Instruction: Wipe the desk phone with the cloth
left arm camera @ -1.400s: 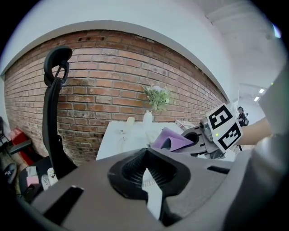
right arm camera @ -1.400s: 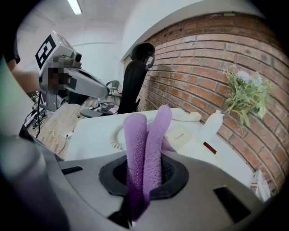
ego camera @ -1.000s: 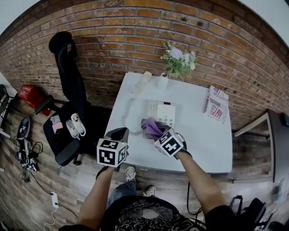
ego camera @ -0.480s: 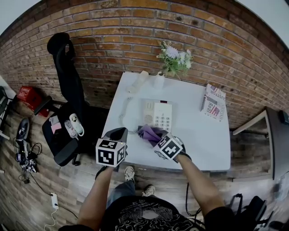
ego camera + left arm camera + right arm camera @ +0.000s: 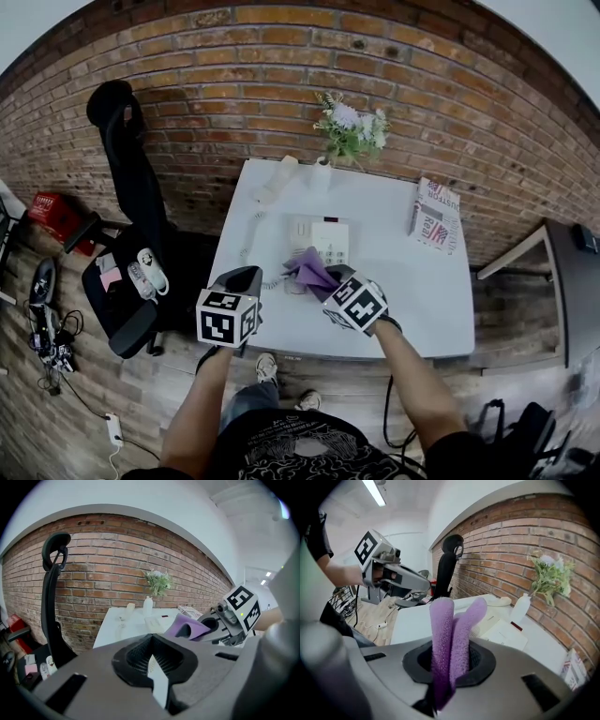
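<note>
White push-button desk phone (image 5: 322, 239) is sitting on the white table (image 5: 417, 300) just ahead of the right tongs (image 5: 330, 281), which are pinching a purple fuzzy cloth (image 5: 310, 268) at its near edge. Left tongs (image 5: 246, 278) are hovering pressed together, empty, beside the right ones.

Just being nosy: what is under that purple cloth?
The near end of the desk phone; its far part shows beyond the purple cloth, held in the right gripper. The part it covers, and whether they touch, can't be seen.
</note>
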Demonstrator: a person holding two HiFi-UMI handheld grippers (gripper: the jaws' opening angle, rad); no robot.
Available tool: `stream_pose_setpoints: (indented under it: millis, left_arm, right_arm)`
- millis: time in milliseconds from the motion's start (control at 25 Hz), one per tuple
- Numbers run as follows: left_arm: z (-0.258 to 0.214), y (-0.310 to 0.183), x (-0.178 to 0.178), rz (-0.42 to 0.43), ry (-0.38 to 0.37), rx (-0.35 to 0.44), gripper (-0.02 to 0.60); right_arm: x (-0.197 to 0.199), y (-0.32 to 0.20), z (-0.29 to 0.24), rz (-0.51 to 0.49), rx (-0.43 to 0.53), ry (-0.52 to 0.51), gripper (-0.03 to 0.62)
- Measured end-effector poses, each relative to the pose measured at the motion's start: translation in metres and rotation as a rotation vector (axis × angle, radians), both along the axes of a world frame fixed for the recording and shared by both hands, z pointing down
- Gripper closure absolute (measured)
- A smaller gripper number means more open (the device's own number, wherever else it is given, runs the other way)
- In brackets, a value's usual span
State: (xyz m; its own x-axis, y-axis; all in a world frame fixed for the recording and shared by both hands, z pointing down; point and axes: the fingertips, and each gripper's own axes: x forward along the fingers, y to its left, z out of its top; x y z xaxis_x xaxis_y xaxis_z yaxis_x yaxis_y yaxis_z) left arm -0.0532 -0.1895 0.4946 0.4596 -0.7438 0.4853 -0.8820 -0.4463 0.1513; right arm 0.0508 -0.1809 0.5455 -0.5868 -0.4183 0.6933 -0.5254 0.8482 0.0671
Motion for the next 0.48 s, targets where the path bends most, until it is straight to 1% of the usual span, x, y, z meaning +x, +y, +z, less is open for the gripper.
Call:
stream_pose_setpoints:
  millis: [480]
  left_arm:
    - [0.004,-0.039,0.001,0.047,0.008,-0.006,0.575]
  right_arm:
    - [0.004,-0.071,-0.056,0.044,0.115,-0.008,0.549]
